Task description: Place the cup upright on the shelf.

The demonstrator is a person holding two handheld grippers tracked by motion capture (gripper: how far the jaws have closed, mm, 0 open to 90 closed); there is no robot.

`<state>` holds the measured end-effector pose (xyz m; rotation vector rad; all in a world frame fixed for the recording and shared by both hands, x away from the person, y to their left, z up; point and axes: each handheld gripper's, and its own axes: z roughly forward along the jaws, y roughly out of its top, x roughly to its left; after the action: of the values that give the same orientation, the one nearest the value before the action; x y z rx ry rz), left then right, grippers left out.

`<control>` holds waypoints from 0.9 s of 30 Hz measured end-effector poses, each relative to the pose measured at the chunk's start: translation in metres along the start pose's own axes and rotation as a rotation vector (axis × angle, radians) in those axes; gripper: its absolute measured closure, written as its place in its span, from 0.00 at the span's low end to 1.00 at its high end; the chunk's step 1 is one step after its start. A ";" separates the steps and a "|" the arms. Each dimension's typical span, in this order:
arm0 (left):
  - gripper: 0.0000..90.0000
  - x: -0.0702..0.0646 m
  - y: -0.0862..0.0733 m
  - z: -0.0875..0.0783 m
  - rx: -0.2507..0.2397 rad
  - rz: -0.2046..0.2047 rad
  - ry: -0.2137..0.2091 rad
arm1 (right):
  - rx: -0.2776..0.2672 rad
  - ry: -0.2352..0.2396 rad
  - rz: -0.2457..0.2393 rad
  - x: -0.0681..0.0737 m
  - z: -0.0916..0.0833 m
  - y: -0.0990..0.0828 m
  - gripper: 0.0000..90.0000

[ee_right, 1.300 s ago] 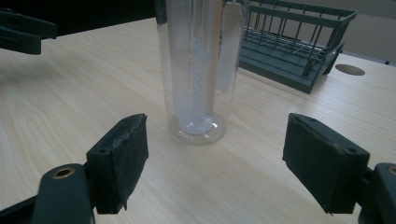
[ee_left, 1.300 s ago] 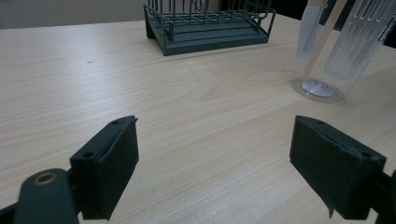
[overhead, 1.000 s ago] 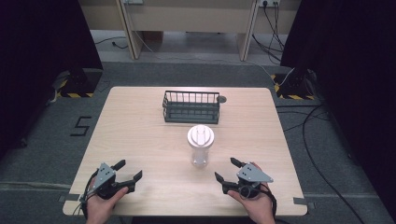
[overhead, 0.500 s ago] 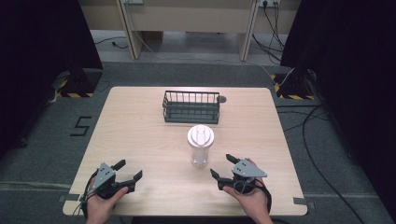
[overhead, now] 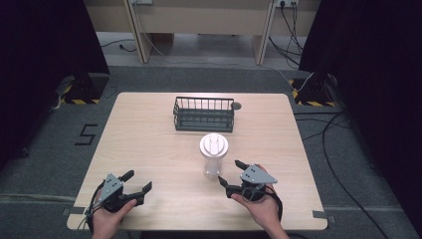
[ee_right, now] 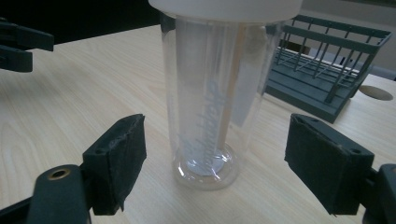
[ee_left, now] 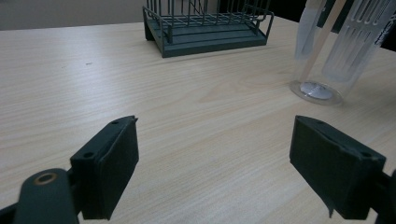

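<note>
A clear plastic bottle (overhead: 214, 158) with a white lid stands upright near the middle of the wooden table (overhead: 149, 134). In the right gripper view the bottle (ee_right: 219, 93) stands just ahead of the two black jaws, centred in the gap. My right gripper (overhead: 231, 173) is open, right beside the bottle's base. At the front left my left gripper (overhead: 138, 181) is open over bare wood, well apart from the bottle (ee_left: 327, 51). Its jaws hold nothing.
A dark wire basket (overhead: 204, 114) stands behind the bottle toward the table's far edge, also as basket (ee_left: 205, 25) and basket (ee_right: 327, 70). A small round dark disc (overhead: 237, 105) lies beside its right end. Floor cables run at the right.
My right gripper has moved left and slightly forward toward the bottle's base. The left gripper has stayed in place.
</note>
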<state>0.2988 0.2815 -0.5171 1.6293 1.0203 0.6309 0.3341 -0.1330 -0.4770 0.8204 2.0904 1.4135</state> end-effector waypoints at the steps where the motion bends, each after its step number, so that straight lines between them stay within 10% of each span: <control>1: 0.17 0.000 0.000 0.000 0.000 0.000 0.000 | 0.001 0.001 0.001 0.000 0.002 0.000 0.23; 27: 0.17 0.000 0.001 0.000 -0.003 0.005 -0.010 | 0.012 0.002 0.042 0.001 0.043 0.004 0.20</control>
<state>0.2989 0.2814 -0.5161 1.6311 1.0081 0.6264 0.3633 -0.1029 -0.4882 0.8728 2.0965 1.4253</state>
